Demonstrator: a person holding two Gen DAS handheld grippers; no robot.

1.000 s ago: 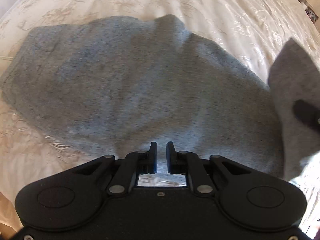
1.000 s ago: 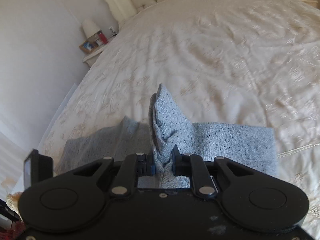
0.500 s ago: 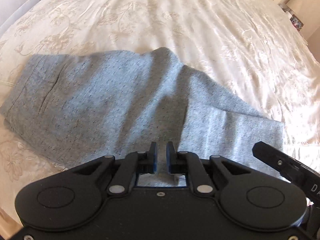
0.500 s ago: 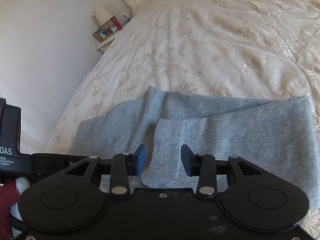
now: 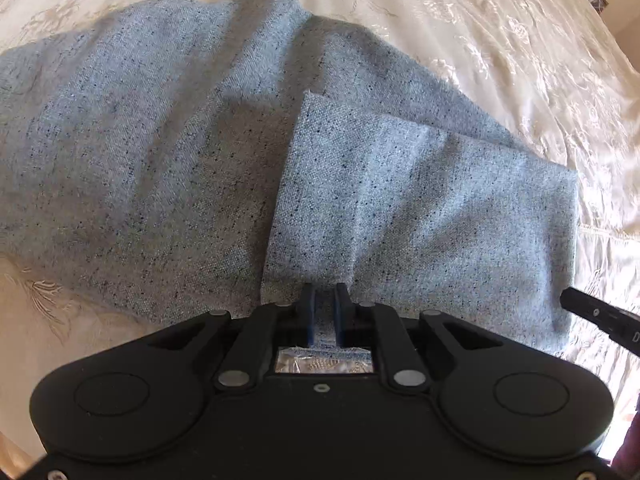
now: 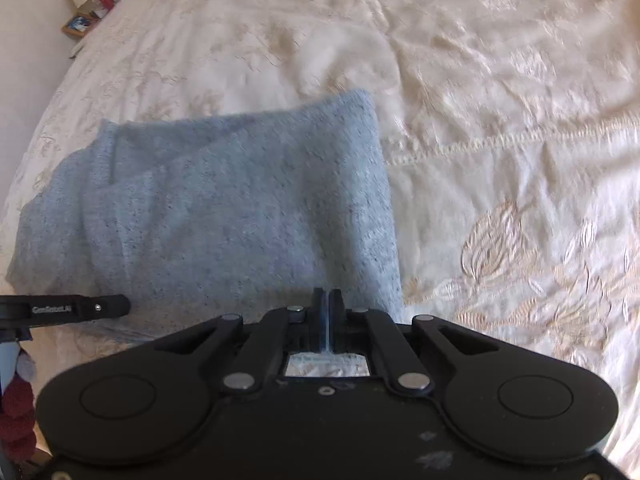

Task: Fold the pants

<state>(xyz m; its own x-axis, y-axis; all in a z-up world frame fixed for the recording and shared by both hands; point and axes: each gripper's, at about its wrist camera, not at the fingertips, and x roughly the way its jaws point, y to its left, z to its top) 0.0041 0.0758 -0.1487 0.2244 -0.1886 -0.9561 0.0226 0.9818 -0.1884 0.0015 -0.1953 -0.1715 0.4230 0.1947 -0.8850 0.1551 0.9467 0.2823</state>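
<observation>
L gripper point(image 5: 324, 300): my jaws clamped on near edge of pants point(image 5: 168, 152), fabric betw pads | pants: grey-blue, folded, flat on cream bedspread point(image 6: 500, 128) | R gripper point(image 6: 327, 304): just been closing, my jaws pinching pants' near-right corner.

Both grippers are matte black with silver rivets, round side lobes and blue-padded fingers point(image 5: 309, 312).
</observation>
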